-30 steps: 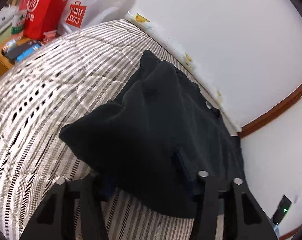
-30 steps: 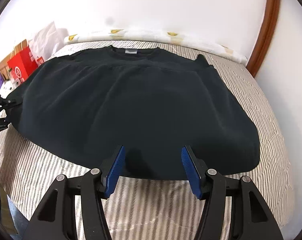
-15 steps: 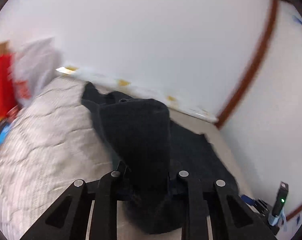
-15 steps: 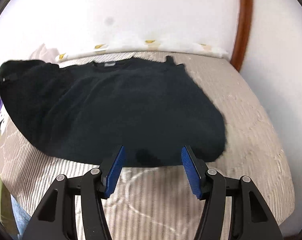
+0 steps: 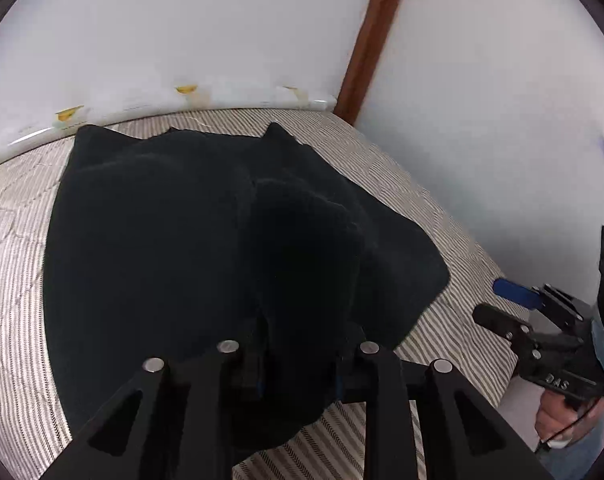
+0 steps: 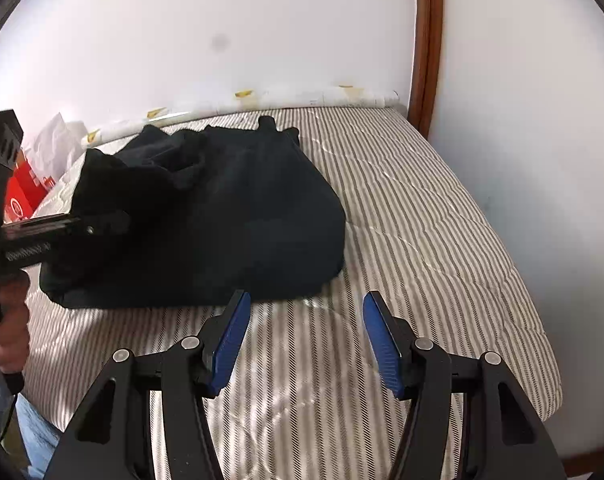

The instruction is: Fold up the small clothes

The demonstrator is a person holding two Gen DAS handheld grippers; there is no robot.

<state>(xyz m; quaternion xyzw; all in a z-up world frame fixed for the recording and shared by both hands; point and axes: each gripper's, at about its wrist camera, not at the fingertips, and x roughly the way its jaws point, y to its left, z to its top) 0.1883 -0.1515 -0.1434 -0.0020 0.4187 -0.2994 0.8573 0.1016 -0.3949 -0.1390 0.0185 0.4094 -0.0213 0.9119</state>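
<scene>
Red bag [image 6: 19, 196] past bed's left edge. Left gripper [image 5: 297, 364] angled down, jaws just eased open a bit but clamped on a fold of black top [image 6: 237, 216], which lies bunched on striped bed [image 6: 422, 240], left-centre. Bare mattress to the right up to wall. Right gripper [image 6: 302, 332] angled down, jaws apart, empty, over bare bed just beside the top's near hem.

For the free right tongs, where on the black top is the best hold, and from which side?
Probably the near right corner of the black top: it bulges thick off the striped bed, directly ahead of the open right tongs. Come in low from the near edge.
</scene>
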